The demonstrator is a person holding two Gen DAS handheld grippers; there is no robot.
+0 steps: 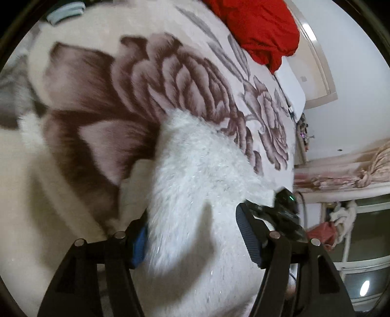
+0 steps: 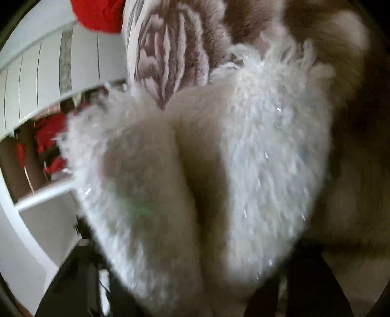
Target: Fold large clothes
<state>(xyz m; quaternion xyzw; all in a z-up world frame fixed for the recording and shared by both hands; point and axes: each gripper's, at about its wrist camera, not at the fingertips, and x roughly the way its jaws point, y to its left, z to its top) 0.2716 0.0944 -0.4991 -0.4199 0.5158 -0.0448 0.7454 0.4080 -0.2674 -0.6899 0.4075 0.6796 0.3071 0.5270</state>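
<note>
The fluffy white sparkly garment [image 1: 195, 185] lies on the rose-patterned bed blanket [image 1: 97, 102], running forward between the left tool [image 1: 192, 241], spread apart. Right tool's state: cannot tell, fleece smothers it.

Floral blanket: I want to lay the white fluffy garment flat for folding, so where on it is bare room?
Open floral blanket stretches left of the white fluffy garment, up to the pale folded item. The far right corner is crowded by the red bedding. The right wrist view is filled by garment.
</note>
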